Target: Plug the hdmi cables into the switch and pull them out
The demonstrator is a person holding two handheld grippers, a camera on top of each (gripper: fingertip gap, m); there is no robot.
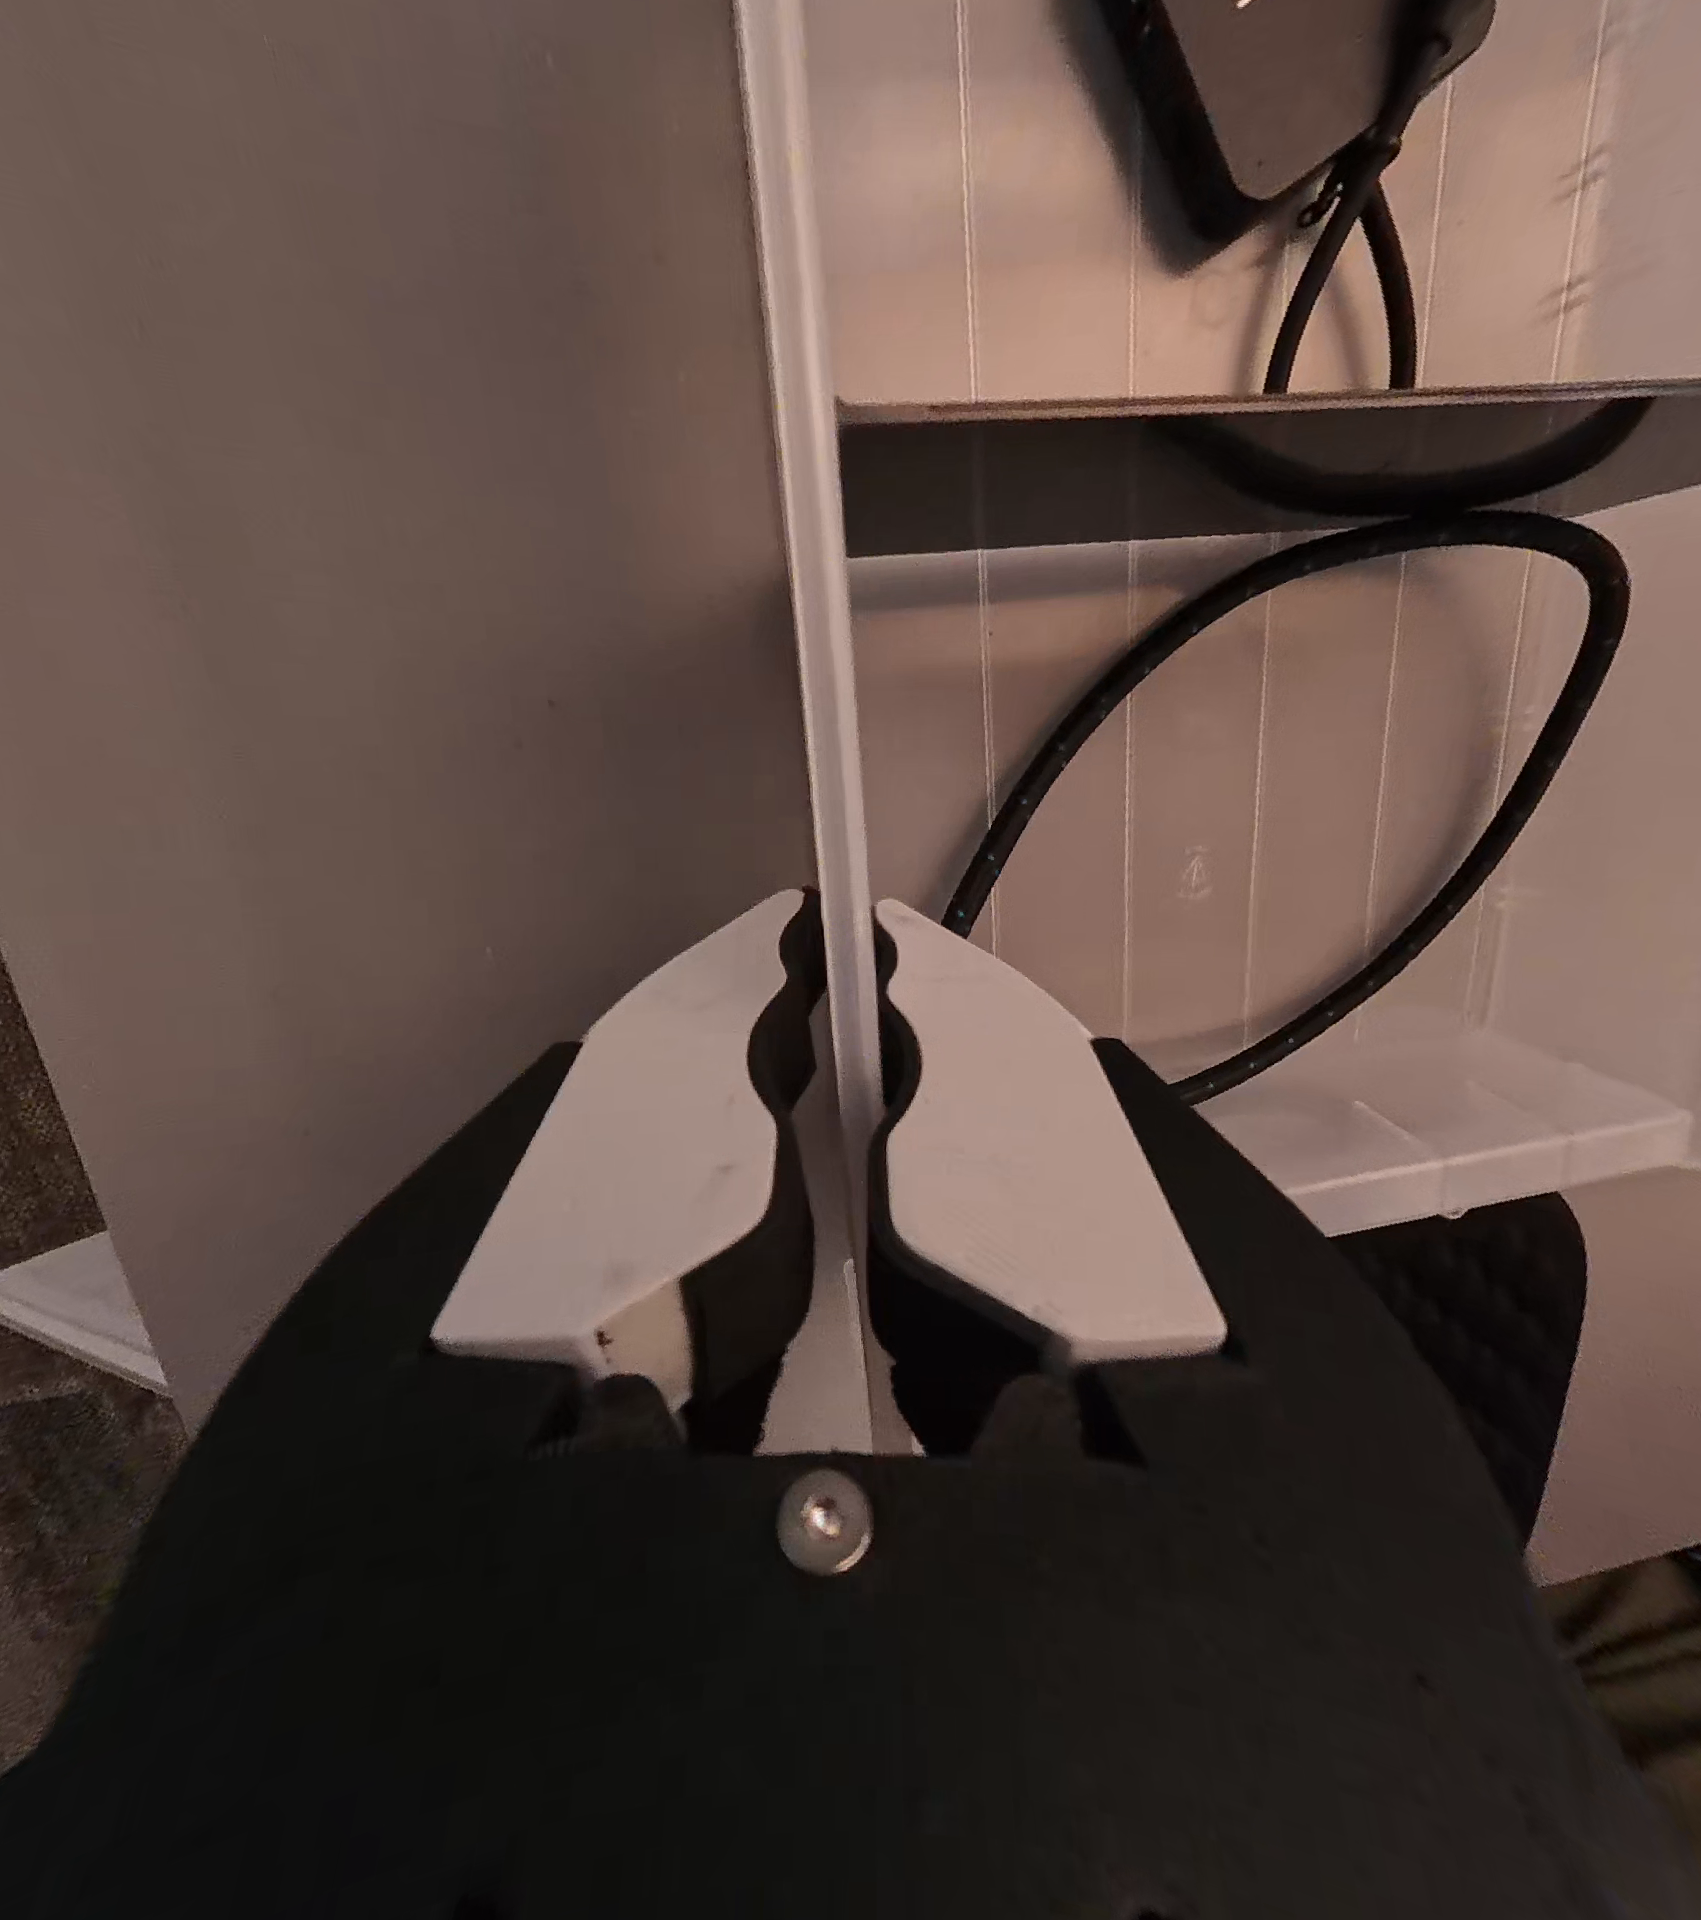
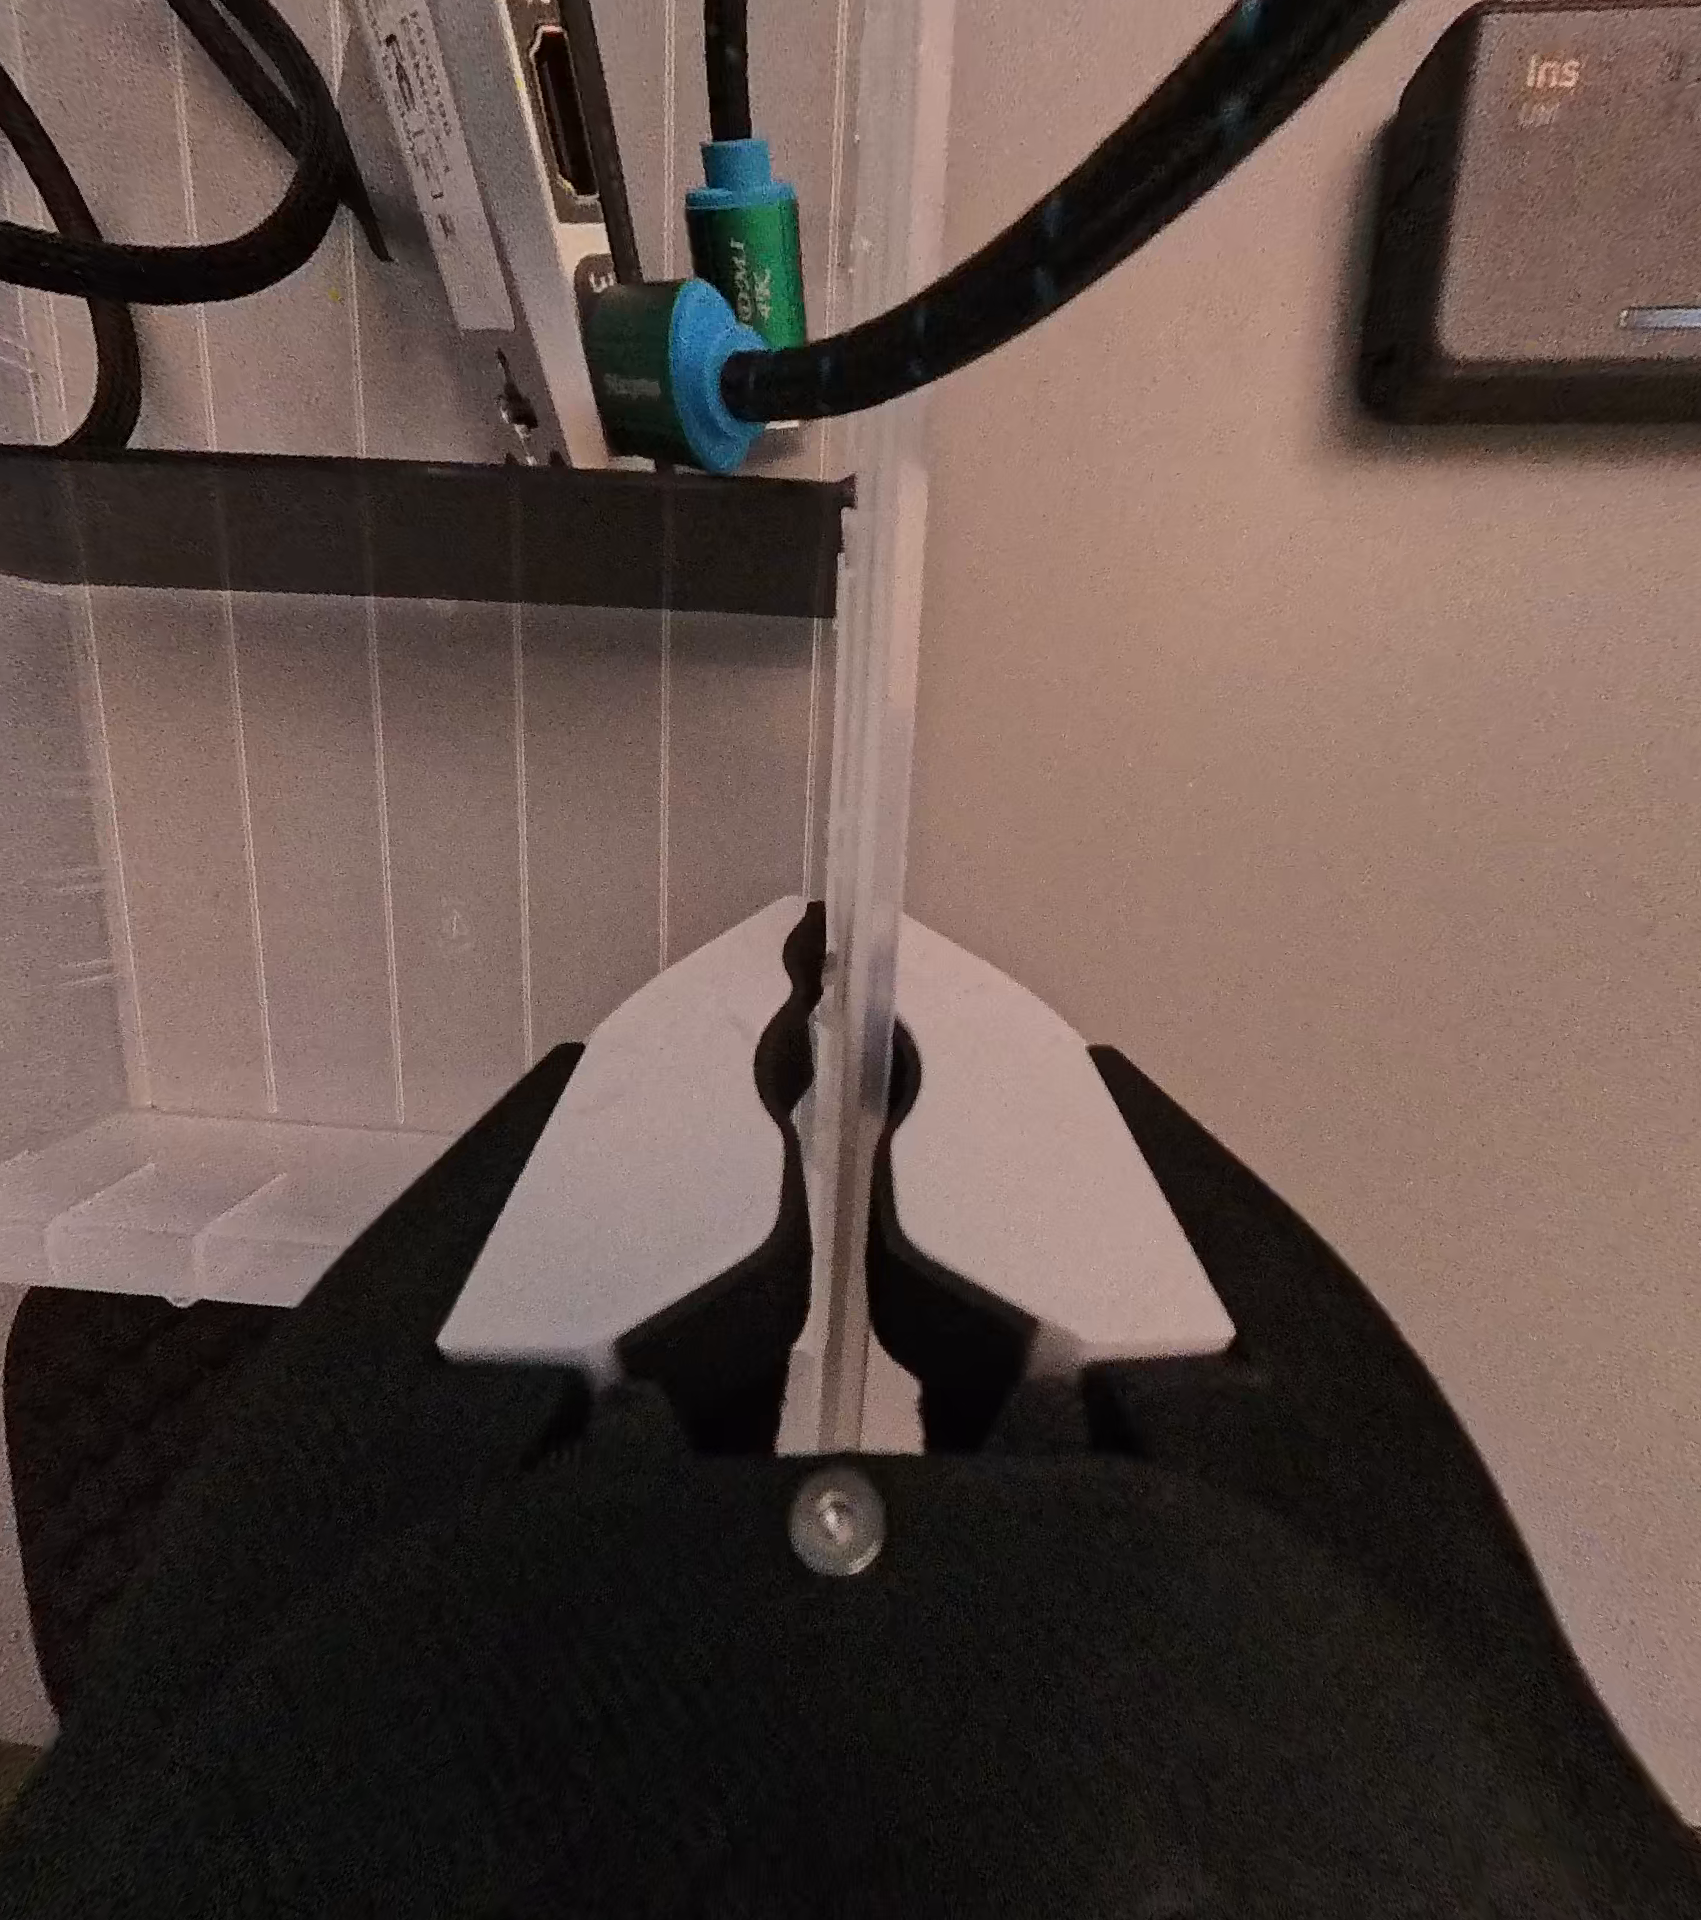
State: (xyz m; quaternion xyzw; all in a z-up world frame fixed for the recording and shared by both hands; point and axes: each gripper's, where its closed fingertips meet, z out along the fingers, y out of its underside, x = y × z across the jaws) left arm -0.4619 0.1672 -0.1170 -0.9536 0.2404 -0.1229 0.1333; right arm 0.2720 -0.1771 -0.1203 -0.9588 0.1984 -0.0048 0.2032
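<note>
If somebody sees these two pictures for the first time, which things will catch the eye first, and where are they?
In the right wrist view, the two green and blue HDMI plugs stand out at top centre, beside the white switch. Each gripper, left and right, is clamped on an upright edge of a clear plastic bin. A black cable loops inside the bin in the left wrist view.

Green-and-blue HDMI plug (image 2: 664, 369) sits in the white switch (image 2: 513, 208).

Dim, warm, grainy light in both views. Wide-angle bending curves straight lines toward the frame edges. Upper right of the right wrist view, the dark grey rectangular box (image 2: 1604, 208) smears with blur.
</note>
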